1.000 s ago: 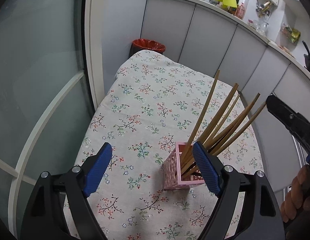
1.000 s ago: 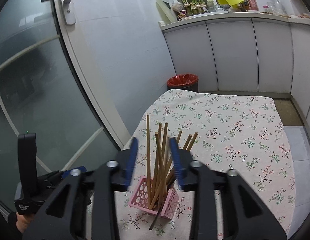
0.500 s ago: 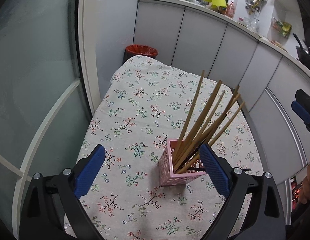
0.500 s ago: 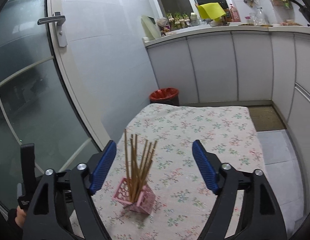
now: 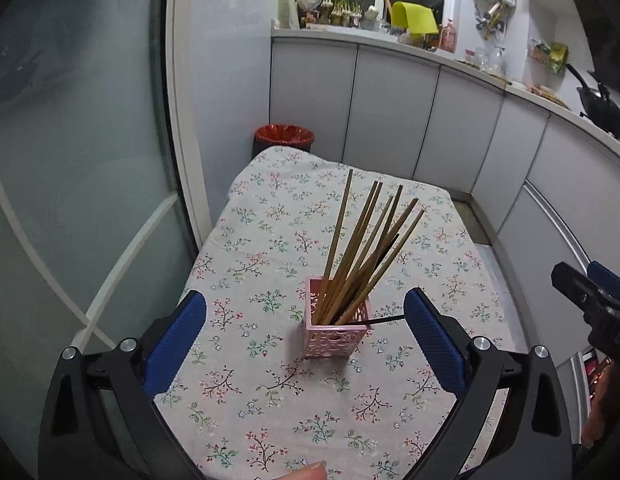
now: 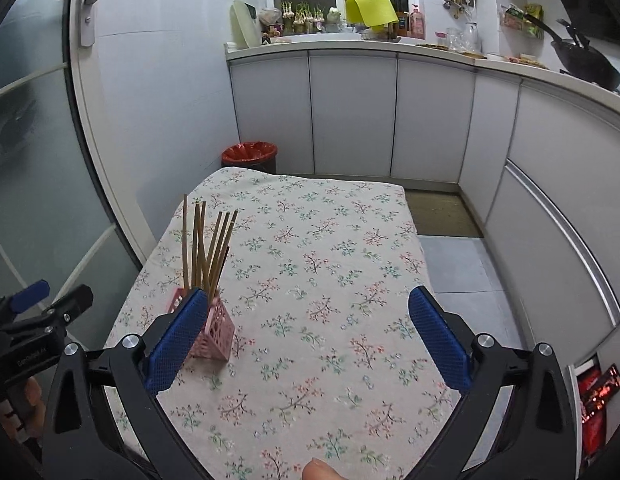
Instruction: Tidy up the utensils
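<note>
A pink lattice holder [image 5: 334, 334] stands on the floral tablecloth [image 5: 269, 248] with several wooden chopsticks [image 5: 362, 248] leaning right in it. One dark chopstick [image 5: 384, 320] pokes out through its right side. My left gripper [image 5: 305, 340] is open, hanging above and nearer than the holder, nothing between its pads. In the right wrist view the holder [image 6: 217, 330] sits at the left, partly behind the left pad, with the chopsticks [image 6: 207, 248] upright. My right gripper [image 6: 305, 340] is open and empty over the cloth.
A red-lined bin [image 5: 283, 138] stands beyond the table's far end. Grey cabinets [image 6: 350, 112] and a cluttered counter run along the back and right. A glass door [image 6: 29, 160] is on the left. The other gripper [image 5: 590, 304] shows at the right edge.
Both grippers have drawn back and up from the holder. The right gripper, narrow around the chopsticks a second ago, opened wide and shifted right.
</note>
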Available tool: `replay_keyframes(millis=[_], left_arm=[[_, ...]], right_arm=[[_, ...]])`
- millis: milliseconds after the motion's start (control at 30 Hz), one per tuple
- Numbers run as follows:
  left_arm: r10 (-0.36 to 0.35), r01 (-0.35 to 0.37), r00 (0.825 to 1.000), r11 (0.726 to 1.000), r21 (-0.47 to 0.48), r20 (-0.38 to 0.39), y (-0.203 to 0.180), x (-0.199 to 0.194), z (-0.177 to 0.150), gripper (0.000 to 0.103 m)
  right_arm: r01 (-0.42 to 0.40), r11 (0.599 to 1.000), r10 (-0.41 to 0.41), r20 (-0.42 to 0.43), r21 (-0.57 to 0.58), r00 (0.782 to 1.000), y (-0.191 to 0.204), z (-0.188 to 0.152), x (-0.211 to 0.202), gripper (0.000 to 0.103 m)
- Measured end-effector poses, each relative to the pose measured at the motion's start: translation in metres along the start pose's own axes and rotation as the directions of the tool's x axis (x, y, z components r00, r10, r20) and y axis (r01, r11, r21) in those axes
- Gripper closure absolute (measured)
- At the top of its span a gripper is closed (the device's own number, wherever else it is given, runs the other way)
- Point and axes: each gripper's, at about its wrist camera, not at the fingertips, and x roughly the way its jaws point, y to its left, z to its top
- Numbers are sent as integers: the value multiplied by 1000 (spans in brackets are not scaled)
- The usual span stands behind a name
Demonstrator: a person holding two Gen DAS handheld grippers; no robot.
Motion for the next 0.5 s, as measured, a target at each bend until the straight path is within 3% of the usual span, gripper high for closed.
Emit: replay_keyframes(millis=[200,500], left_arm=[[-19,19,1000,1000,5,-13,-3,-15,-9,7],[9,-10,999,1000,20,43,-9,-27,-10,7]], right_arm=[[44,999,-44,15,1,999,2,-7,-21,7],[60,998,-60,31,3,998,3,-9,-28,7]])
